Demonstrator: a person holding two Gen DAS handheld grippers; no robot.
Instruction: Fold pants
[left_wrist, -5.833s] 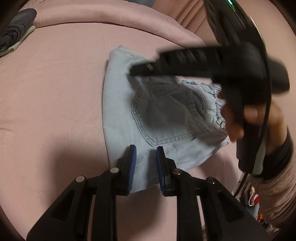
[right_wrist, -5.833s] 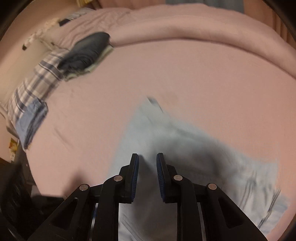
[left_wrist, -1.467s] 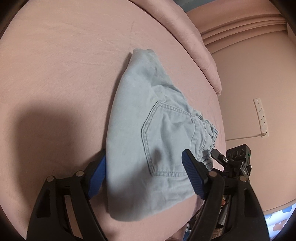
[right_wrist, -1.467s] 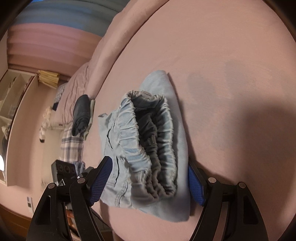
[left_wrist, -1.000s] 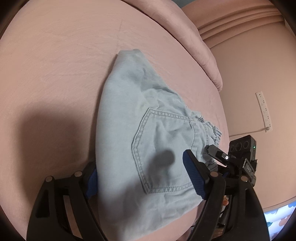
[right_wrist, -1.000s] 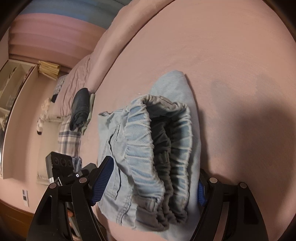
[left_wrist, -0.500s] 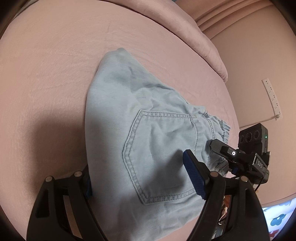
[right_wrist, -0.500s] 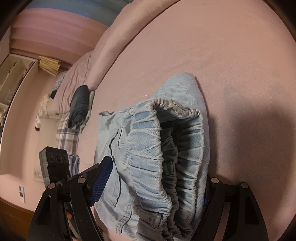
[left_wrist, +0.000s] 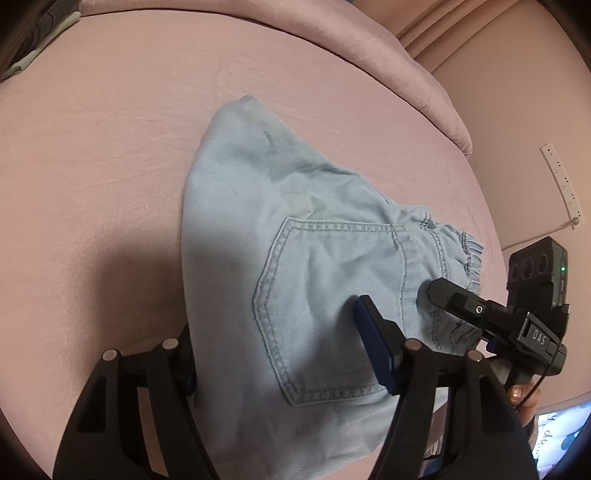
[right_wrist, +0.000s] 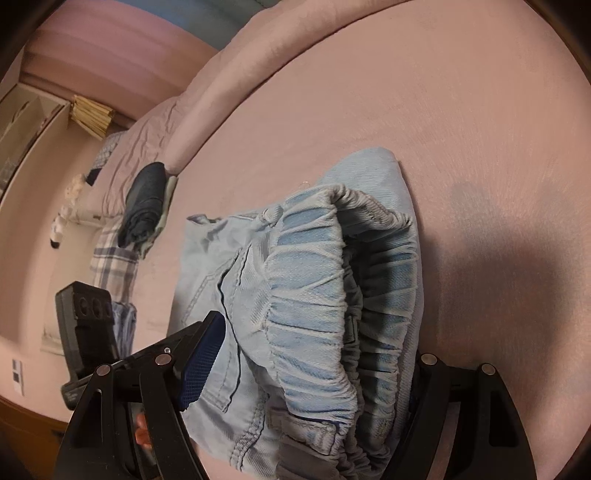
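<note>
The light blue denim pants lie folded in a compact stack on the pink bed, back pocket up. My left gripper is wide open with the folded edge between its jaws; one finger is under the stack. The right wrist view shows the elastic waistband end of the pants close up. My right gripper is wide open around that end, its right finger hidden behind the cloth. The right gripper also shows in the left wrist view at the waistband.
The pink bed sheet spreads around the pants, with a rolled pink duvet at the back. A folded dark garment and a plaid cloth lie at the bed's far side. A wall power strip hangs beyond the bed edge.
Both open grippers have slid further in around the folded pants from opposite ends. The stack fills more of each view. The jaws have stayed open.
</note>
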